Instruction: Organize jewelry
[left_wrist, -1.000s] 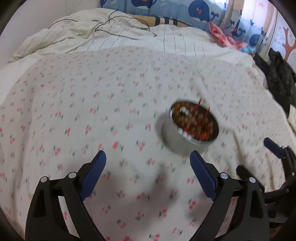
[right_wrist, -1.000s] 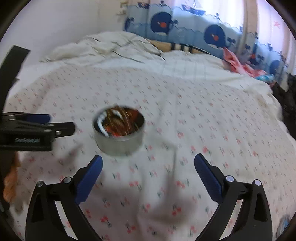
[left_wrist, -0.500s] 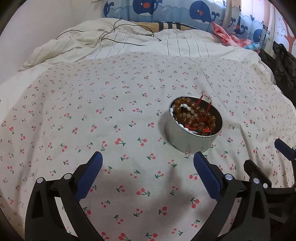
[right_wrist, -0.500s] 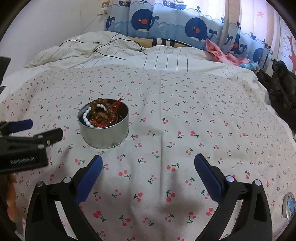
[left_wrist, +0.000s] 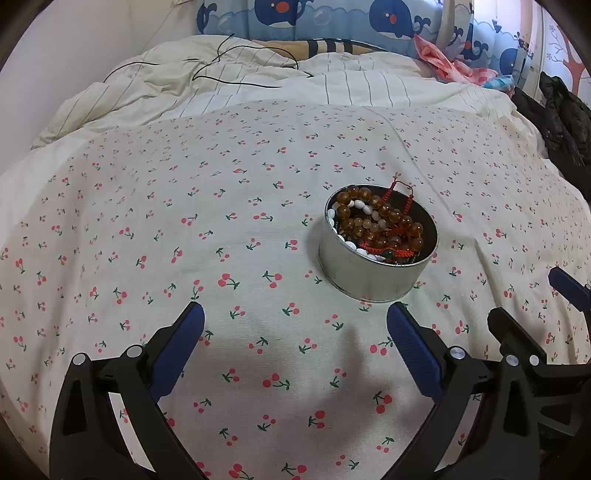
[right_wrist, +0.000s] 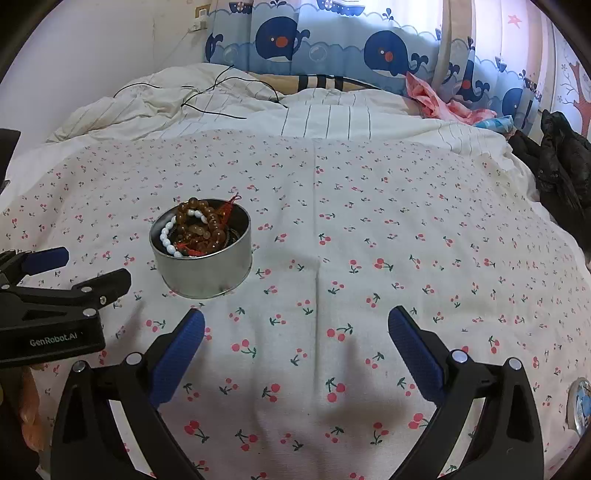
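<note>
Cherry-print bedspread (left_wrist: 258, 206): jewelry tin (left_wrist: 373, 273) just beyond left tool (left_wrist: 295, 325).

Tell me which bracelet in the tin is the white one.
The white oval-bead bracelet curving along the tin's left inner wall; the others are amber-brown round beads and red woven cord.

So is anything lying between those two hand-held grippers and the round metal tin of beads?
Nothing visible does. Only bare cherry-print bedsheet lies between the open left hand-held gripper and the round silver metal tin of bead bracelets, and likewise in front of the open right hand-held gripper.
</note>
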